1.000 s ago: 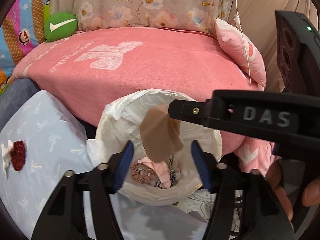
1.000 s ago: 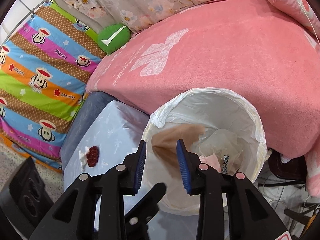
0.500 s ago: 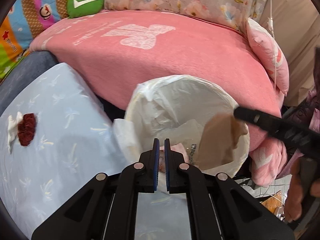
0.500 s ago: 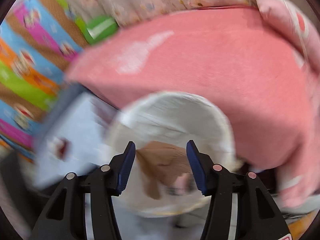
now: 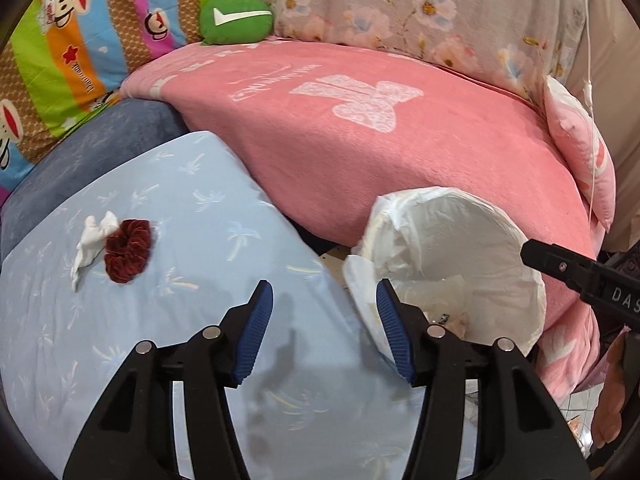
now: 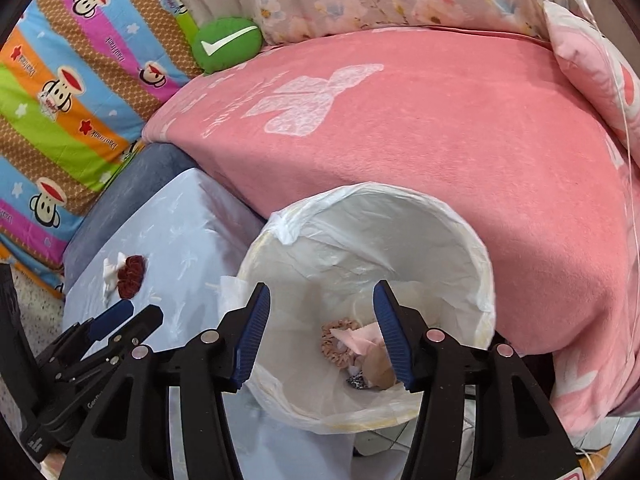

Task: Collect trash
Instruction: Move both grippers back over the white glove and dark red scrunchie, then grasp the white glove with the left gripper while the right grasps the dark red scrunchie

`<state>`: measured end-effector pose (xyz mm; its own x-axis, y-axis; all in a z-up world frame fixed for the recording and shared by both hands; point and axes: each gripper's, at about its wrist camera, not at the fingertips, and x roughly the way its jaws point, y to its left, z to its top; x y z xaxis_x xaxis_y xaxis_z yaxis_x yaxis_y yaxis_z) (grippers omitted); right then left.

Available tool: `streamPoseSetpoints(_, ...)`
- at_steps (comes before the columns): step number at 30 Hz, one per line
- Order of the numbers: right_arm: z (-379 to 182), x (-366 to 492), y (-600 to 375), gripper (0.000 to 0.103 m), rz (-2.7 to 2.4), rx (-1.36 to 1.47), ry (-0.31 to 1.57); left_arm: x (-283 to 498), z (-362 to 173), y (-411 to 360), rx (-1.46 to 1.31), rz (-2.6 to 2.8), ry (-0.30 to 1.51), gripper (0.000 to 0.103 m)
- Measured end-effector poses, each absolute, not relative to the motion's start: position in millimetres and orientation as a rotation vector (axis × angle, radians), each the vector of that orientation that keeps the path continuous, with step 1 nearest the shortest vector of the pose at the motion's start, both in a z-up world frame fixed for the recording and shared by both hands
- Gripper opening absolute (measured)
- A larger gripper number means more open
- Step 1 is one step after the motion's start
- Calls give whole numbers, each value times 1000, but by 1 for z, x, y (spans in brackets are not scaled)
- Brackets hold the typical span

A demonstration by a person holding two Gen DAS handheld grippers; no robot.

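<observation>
Left wrist view: left gripper [image 5: 325, 330] has just been opening, jaws apart, nothing between. Next trash, white tissue [image 5: 90, 242] touching dark red scrunchie [image 5: 128, 250], lies mid-left of frame on pale blue cloth [image 5: 168, 216], up and left of the jaws; tissue's long axis runs roughly top to bottom. Left gripper is nearer. Right gripper [image 6: 322, 334], released and empty, hangs over lined bin [image 6: 400, 216]. Writing: "DAS" on right gripper's arm; blanket lettering unreadable.
</observation>
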<state>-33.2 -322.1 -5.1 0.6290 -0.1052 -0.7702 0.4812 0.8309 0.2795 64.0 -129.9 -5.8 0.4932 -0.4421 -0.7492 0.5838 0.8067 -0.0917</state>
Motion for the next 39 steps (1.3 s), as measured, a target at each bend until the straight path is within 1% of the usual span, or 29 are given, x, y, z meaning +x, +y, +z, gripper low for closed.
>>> streamPoseSetpoints(4, -5, -16, -304, 55, -317, 473, 837, 77, -7, -112, 169, -584, 853, 52)
streamPoseSetpoints(7, -7, 0, -287, 55, -287, 455, 848, 89, -9, -94, 151, -548, 854, 57)
streamPoseSetpoints(13, -13, 39, -248, 55, -226, 410, 877, 114, -13, -60, 139, -474, 854, 58)
streamPoseSetpoints(15, -15, 55, -234, 55, -205, 392, 886, 125, -15, -46, 131, -444, 855, 61)
streamPoseSetpoints(22, -25, 112, -178, 57, -130, 329, 914, 165, -24, 5, 103, -358, 867, 63)
streamPoseSetpoints(25, -32, 139, -154, 57, -98, 302, 930, 182, -28, 24, 89, -322, 871, 68)
streamPoseSetpoints(30, -48, 180, -119, 57, -56, 275, 954, 212, -39, 51, 65, -270, 888, 81)
streamPoseSetpoints(39, -75, 236, -82, 57, -25, 251, 989, 253, -60, 65, 14, -272, 940, 81)
